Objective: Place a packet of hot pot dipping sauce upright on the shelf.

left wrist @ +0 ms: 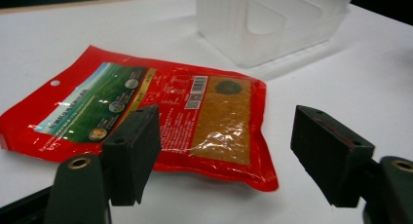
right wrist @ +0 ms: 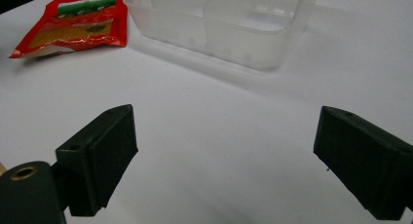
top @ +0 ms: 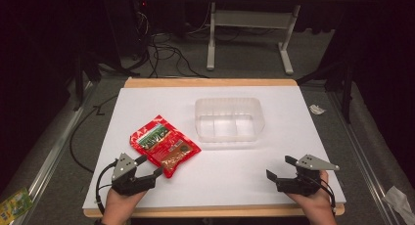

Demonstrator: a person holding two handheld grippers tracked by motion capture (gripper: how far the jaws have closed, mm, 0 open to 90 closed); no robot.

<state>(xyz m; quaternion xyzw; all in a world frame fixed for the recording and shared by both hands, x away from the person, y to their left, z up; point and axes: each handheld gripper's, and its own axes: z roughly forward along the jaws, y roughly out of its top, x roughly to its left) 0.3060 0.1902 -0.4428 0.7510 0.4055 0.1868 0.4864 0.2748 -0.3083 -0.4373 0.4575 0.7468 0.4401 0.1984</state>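
Note:
A red food pouch (top: 164,145) with a green label and a clear window lies flat on the white table top, left of centre. Beyond it to the right stands a clear plastic tub (top: 229,120) with inner dividers, empty. My left gripper (top: 149,166) is open at the pouch's near corner, jaws level just above the table; in the left gripper view the pouch (left wrist: 146,117) lies just ahead of the jaws, with the tub (left wrist: 272,24) behind. My right gripper (top: 281,168) rests open near the front right edge, nothing between its jaws, facing the tub (right wrist: 229,24) and pouch (right wrist: 73,24).
The white board (top: 274,151) lies on a wooden table with bare room between the grippers. A crumpled paper (top: 317,109) lies on the floor at right, a green packet (top: 13,203) at lower left. A white table frame (top: 244,34) and cables stand beyond.

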